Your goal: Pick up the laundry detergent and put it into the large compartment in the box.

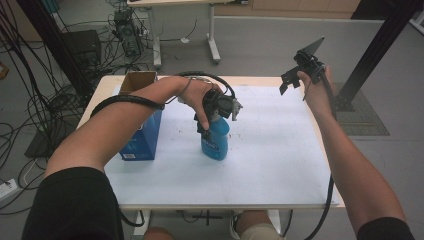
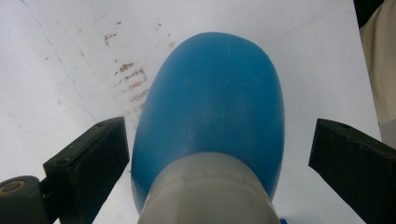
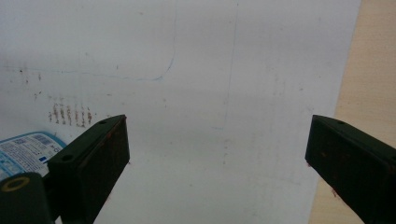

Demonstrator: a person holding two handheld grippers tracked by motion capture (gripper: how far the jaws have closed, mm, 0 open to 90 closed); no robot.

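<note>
the left gripper points down, left forearm reaching across, jaws spread wide. the right gripper is held raised, jaws wide apart.

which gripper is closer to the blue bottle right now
Left. The left gripper is right over the blue bottle, open jaws on either side of its top. The right gripper is held up high, off toward the table's far right edge.

The bottle's grey cap runs off the bottom edge between the left gripper's jaws. Beside the right gripper's left jaw, the label print is too small to read.
</note>
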